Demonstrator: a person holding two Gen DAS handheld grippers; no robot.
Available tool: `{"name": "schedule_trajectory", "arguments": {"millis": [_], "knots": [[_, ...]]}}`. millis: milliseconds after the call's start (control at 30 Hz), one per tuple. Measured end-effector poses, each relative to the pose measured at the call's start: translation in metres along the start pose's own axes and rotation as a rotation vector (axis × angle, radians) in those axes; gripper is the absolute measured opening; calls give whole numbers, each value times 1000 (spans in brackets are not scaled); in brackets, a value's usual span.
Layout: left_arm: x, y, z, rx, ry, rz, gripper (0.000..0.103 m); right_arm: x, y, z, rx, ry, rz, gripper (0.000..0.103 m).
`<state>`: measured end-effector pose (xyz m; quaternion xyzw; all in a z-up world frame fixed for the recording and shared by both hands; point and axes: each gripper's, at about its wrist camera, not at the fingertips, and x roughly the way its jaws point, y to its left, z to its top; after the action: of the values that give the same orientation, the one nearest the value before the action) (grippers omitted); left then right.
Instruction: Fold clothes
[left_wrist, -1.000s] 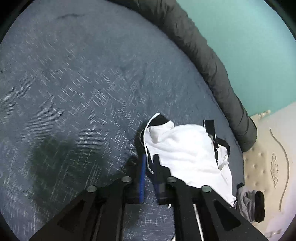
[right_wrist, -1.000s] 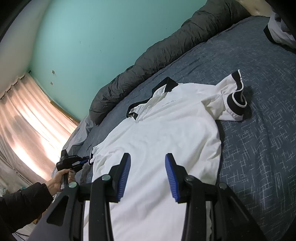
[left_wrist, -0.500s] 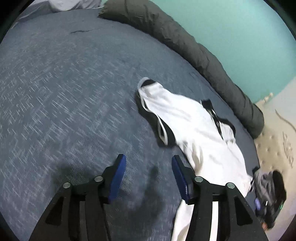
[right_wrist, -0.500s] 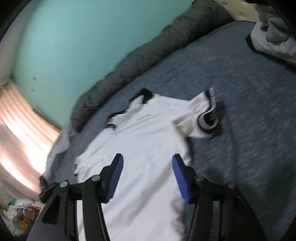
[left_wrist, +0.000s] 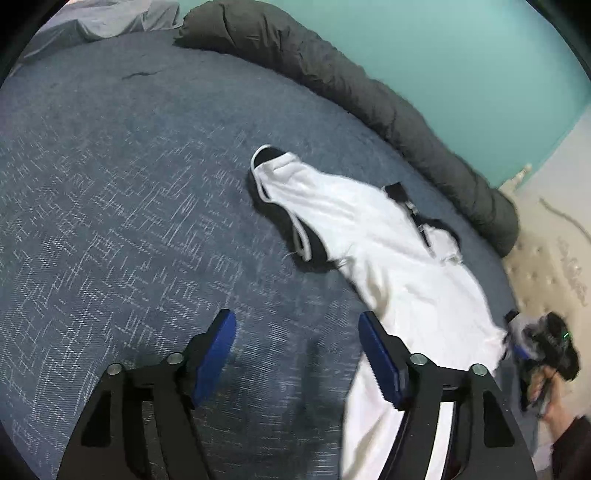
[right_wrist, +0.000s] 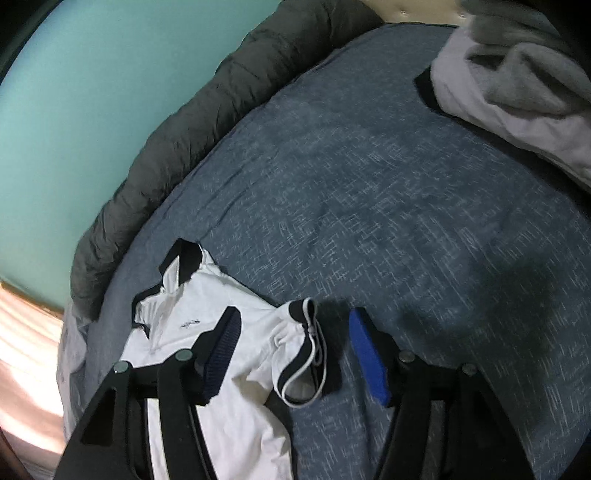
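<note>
I am holding both the left gripper (left_wrist: 297, 354) and right gripper (right_wrist: 293, 350) wide open and empty beside the shirt (right_wrist: 229, 332), lying spread, no fold made.

A white polo shirt (left_wrist: 388, 251) with black collar and black-banded sleeves lies face up, rumpled, on the blue bed (left_wrist: 129, 184), one sleeve (right_wrist: 303, 347) curled at 6 o'clock.

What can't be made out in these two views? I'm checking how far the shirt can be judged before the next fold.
- White polo shirt with black trim: hem cut off by the bottom edge and the left gripper's fingers, left wrist view.
- Right gripper: blurred at the frame edge there.
- Pale crumpled garments: cut off at the right wrist view's corner.
</note>
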<state>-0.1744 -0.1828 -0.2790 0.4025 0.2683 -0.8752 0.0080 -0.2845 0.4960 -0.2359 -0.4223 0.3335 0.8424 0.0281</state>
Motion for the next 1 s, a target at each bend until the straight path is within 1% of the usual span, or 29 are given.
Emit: {"name": "schedule_trajectory", "arguments": {"millis": [33,67,100,167,233,267,300,400,500,633,733,833,900,933,967,1000], "knots": [[3,0,-1,5,4,7,74,5,3,0,-11,16,-7,60],[6,0,-1,11,9,13,75,11,5,-1,-21,32,-13,56],[10,-1,-1,11,11,16,75,15,7,-2,-26,48,-12,48],[15,-1,0,3,13,13,75,27,13,-5,-50,83,-35,44],[13,-1,-1,-3,16,6,75,37,18,-9,-74,96,-59,36],[11,0,-2,-5,16,-1,75,40,18,-12,-80,95,-78,26],[10,0,-1,-6,13,-7,75,41,17,-14,-80,94,-79,13],[6,1,-1,-10,5,-5,75,38,21,-25,-118,80,-75,4],[3,3,0,-20,1,-8,76,24,37,-41,-194,72,-8,2],[2,2,-1,-27,-2,-13,76,14,54,-78,-304,161,57,2],[1,2,-2,-32,-5,-17,76,15,56,-103,-337,226,65,1],[0,1,-3,-37,-8,-21,76,18,46,-113,-311,250,36,1],[-1,1,-3,-41,-10,-24,76,20,37,-113,-281,267,34,4],[-1,1,-3,-41,-11,-23,76,19,34,-112,-264,262,38,4],[-2,1,-3,-41,-14,-23,76,14,34,-109,-261,249,45,7],[-3,1,-3,-43,-16,-23,76,9,34,-107,-257,236,53,18]]}}
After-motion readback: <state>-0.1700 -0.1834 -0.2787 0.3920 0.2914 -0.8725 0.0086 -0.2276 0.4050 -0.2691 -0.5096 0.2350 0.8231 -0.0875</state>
